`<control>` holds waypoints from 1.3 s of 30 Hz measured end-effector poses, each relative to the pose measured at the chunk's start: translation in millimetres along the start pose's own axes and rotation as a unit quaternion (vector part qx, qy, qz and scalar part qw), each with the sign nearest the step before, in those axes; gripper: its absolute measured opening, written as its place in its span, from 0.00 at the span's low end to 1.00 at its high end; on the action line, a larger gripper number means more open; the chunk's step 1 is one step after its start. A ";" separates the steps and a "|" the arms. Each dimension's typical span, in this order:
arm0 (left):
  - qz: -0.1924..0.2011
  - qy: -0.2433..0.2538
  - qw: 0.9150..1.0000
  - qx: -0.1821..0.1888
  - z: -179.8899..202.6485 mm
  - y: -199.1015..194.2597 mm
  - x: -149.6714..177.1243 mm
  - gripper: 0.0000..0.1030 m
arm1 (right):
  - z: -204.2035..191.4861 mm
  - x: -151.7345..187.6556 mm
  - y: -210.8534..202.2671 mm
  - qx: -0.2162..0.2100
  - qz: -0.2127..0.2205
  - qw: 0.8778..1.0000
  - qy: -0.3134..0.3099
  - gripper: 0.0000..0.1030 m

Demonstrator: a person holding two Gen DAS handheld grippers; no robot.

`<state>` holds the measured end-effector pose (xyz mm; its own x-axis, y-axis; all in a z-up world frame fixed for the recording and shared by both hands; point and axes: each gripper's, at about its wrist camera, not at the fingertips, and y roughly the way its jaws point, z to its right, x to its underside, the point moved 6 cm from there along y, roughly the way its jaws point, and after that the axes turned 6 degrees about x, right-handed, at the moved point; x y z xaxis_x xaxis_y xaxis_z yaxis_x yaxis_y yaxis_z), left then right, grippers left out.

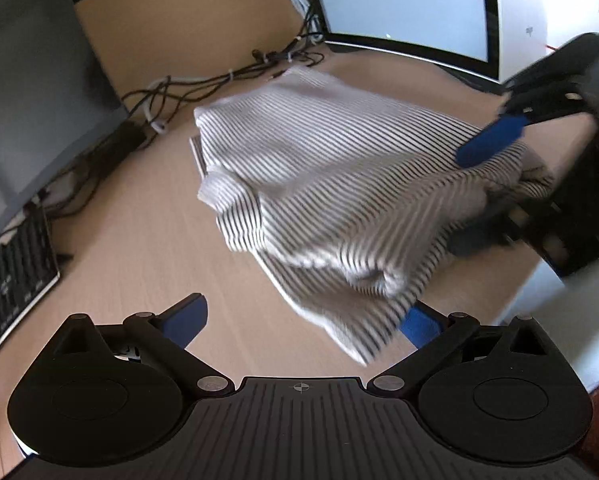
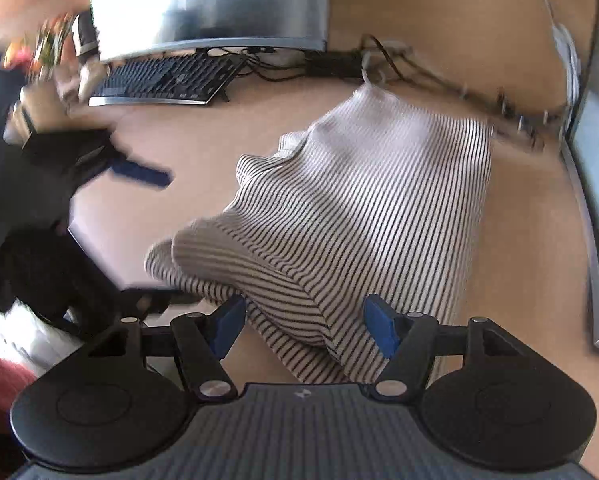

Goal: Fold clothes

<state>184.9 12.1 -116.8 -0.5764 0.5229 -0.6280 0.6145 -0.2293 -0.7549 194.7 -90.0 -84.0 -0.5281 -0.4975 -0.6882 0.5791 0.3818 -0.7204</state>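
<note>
Here both grippers angle down over the striped shirt (image 1: pixel 323 184).

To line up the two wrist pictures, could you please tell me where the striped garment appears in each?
Left wrist view: striped garment fills the centre, reaching lower right.
Right wrist view: striped garment sits centre-right, its near end between the tongs.
Shared landmark: the black keyboard on the desk.

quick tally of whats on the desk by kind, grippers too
striped garment: 1
keyboard: 1
monitors: 2, and
cable bundle: 1
grippers: 2, left gripper and right gripper
total: 7
</note>
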 end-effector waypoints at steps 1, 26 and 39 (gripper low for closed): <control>0.003 -0.017 1.000 0.007 -4.6 -0.6 -3.1 1.00 | -6.4 2.7 -6.9 0.017 0.012 0.999 -0.027 0.66; 0.097 -0.178 0.940 0.276 -130.4 14.3 -78.8 0.58 | -41.1 -7.2 -25.0 0.076 -0.096 0.953 -0.276 0.23; 0.011 -0.216 0.899 0.382 -108.7 115.3 -95.1 0.56 | -39.4 -109.3 -62.0 -0.025 -0.144 0.900 -0.410 0.27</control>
<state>369.1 25.1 -123.5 -0.8250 0.1823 -0.5349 0.1739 -0.8187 -0.5472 192.1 -28.6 32.5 -0.0043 -0.9814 -0.1919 0.4527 0.1692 -0.8755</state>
